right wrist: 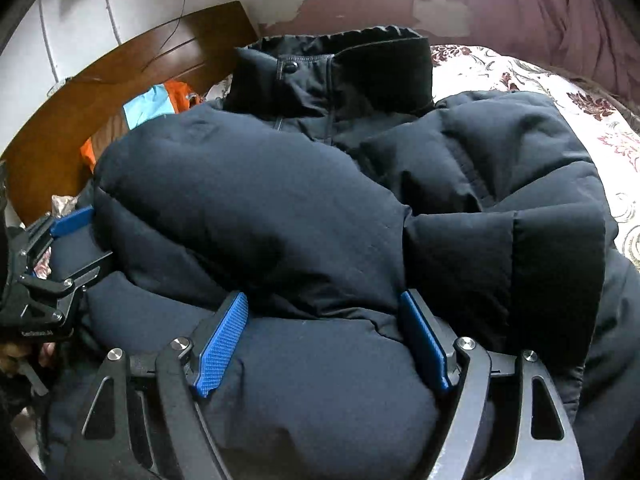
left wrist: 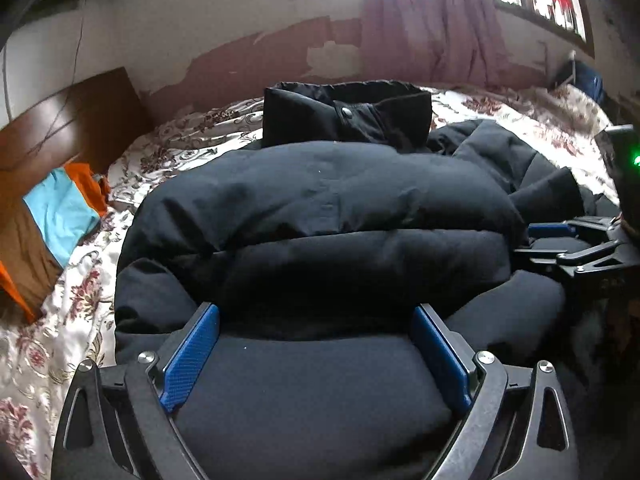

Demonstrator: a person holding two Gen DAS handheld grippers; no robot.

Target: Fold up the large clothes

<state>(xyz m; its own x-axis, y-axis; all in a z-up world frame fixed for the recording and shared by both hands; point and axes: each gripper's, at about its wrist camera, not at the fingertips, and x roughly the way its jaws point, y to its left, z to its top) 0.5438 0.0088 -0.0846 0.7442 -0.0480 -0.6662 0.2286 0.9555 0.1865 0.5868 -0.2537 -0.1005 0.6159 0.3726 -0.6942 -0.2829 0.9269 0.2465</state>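
We've got the black puffer jacket [left wrist: 320,208] lying on the floral bedspread [left wrist: 72,320], collar [right wrist: 340,68] at the far end towards the wall, hem end near us under both tools. So the long axis runs from us away to the collar, roughly centred in both views.

Left gripper [left wrist: 316,344]: jaws spread wide, padded fabric bulging up between the blue pads [left wrist: 188,360], not pinched as far as we can see. Right gripper [right wrist: 324,340]: same, jaws wide apart, a quilted roll between the pads, no squeeze visible.

Handling, our read:
- Soft, thick, springy fill; it'll puff back after a fold, so we expect to need to press it down.
- Shell looks smooth, likely slippery; a shallow pinch may slide off.
- Bulky rather than heavy; not fragile.

Where we'd grab: deep bite on a quilted ridge or the hem edge, one tool per side, so the load is even. A sleeve [right wrist: 540,248] lies folded across the right side of the body; we'd keep it tucked when lifting.

Orange and blue cloth [left wrist: 64,208] sits by the wooden headboard [left wrist: 68,120], well apart from the jacket.
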